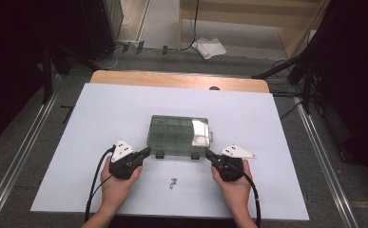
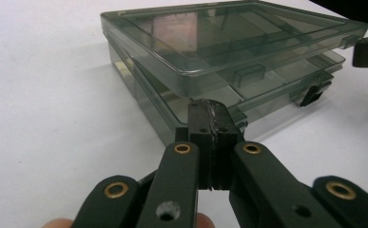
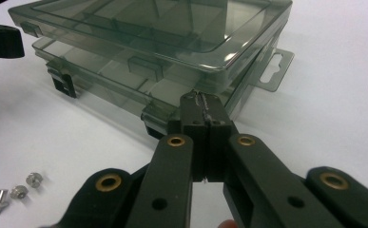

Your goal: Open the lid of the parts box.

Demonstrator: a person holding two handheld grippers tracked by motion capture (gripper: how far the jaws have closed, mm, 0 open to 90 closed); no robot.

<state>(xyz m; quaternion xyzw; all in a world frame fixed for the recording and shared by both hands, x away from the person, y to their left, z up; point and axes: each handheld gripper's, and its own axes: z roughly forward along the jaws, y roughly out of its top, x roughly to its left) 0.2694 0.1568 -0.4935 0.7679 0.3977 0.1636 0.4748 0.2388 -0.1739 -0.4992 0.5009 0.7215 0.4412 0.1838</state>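
Looked light, stiff and slippery: clear plastic box (image 1: 179,135), lid up a crack. Best taken by the front lip. Both grippers' fingers (image 2: 209,124) pressed together, empty.

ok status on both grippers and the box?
Left gripper and right gripper: jaws shut, tips at the organizer box front edge. Lid slightly ajar. Small screws loose on the table nearby, not blocking.

Both forearms come in from the near edge, each hand wrapped around its tool from below. The left gripper (image 1: 145,152) points far and to the right, its 2 black jaws pressed flat together. The right gripper (image 1: 209,154) points far and to the left, its 2 jaws likewise closed tight. The tips stand well apart.
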